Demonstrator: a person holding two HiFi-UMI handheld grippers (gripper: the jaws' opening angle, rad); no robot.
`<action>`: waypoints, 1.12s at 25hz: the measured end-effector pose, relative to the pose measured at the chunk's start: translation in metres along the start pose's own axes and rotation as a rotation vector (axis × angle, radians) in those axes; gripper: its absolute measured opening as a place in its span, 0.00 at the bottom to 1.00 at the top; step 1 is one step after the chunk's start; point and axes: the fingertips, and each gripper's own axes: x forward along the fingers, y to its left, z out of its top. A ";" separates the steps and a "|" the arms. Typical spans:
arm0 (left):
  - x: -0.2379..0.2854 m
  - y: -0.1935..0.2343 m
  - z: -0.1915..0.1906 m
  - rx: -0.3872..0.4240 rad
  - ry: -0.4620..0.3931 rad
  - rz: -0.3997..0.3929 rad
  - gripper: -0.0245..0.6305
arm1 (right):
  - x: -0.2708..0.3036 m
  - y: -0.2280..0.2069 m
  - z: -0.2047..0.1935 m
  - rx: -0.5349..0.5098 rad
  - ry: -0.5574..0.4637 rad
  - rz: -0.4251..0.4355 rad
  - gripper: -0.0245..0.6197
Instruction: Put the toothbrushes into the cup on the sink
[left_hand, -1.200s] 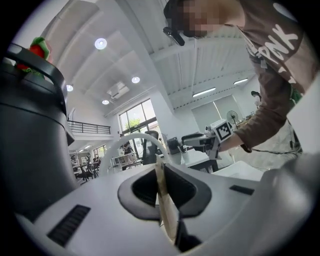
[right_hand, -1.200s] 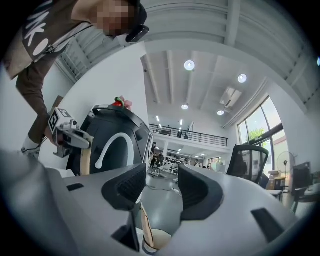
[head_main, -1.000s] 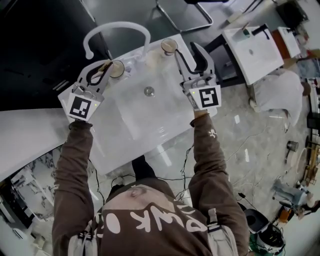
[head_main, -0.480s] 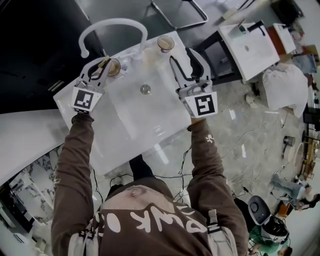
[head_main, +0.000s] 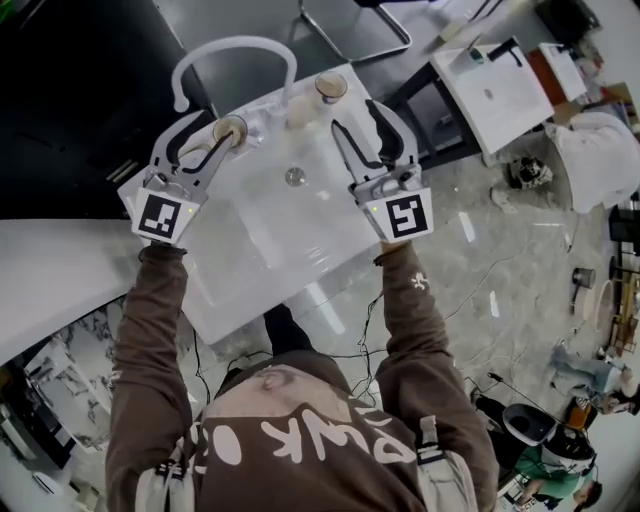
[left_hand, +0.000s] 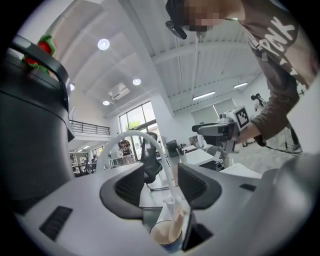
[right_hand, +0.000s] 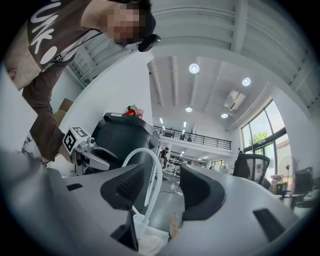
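A tan cup stands on the back left rim of the white sink, beside the faucet. In the left gripper view a toothbrush stands in this cup, head up and leaning on the rim. My left gripper is over the cup with its jaws opening. The brush rises between the pads and touches neither. A second cup stands at the back right of the sink. My right gripper is open and holds nothing, just in front of that cup.
The white arched faucet curves over the back of the sink, between the two cups, and shows in the right gripper view. The drain lies mid-basin. Beyond the sink are a chair base and another white table.
The left gripper's jaws have spread apart and let go of the toothbrush, which now stands in the left cup. The right gripper has shifted slightly left and stays open.
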 end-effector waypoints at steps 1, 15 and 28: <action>-0.006 -0.002 0.010 0.005 -0.008 0.002 0.34 | -0.003 0.004 0.005 -0.003 -0.003 0.001 0.38; -0.182 -0.090 0.141 0.087 -0.104 -0.066 0.36 | -0.102 0.156 0.126 -0.056 -0.033 0.001 0.41; -0.452 -0.178 0.190 -0.019 -0.146 -0.098 0.36 | -0.249 0.403 0.223 -0.087 0.049 -0.093 0.41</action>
